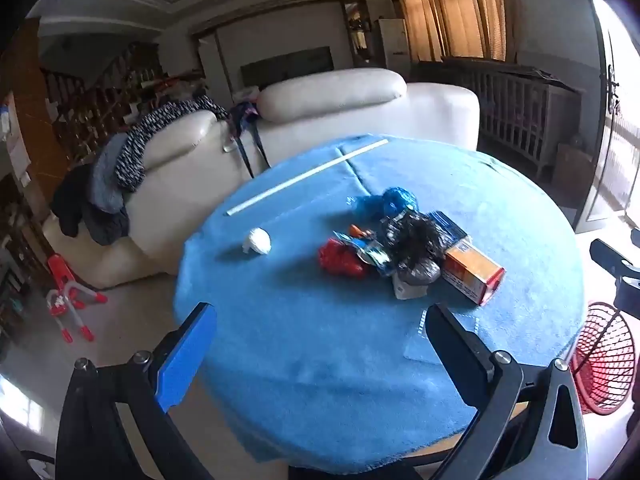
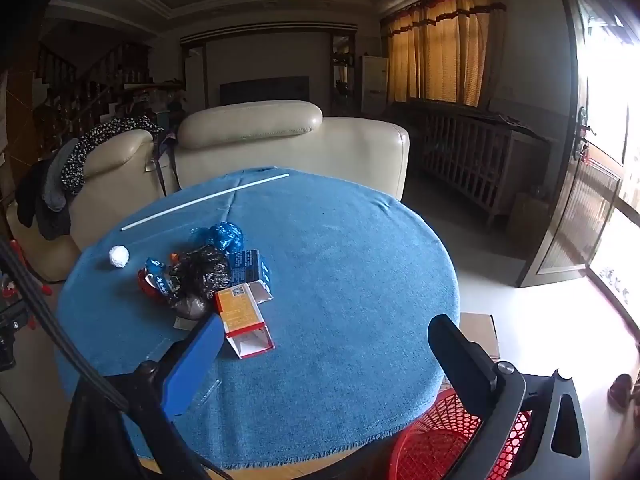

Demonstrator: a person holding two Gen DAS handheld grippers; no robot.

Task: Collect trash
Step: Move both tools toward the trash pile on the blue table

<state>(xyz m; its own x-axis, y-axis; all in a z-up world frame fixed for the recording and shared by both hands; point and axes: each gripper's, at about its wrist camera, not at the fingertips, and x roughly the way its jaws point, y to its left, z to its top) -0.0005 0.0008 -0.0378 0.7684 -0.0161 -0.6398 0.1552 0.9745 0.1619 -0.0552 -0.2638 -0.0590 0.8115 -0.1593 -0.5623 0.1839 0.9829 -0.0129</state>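
Fingers (image 2: 204, 344) spread, trash (image 2: 208, 276) ahead.

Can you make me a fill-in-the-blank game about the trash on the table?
1. The round table is covered with a ___ cloth.
2. The crumpled paper ball lying apart from the trash pile is ___.
3. The basket beside the table is ___.
4. Both the left claw and the right claw are ___ and hold nothing.

Missing words: blue; white; red; open
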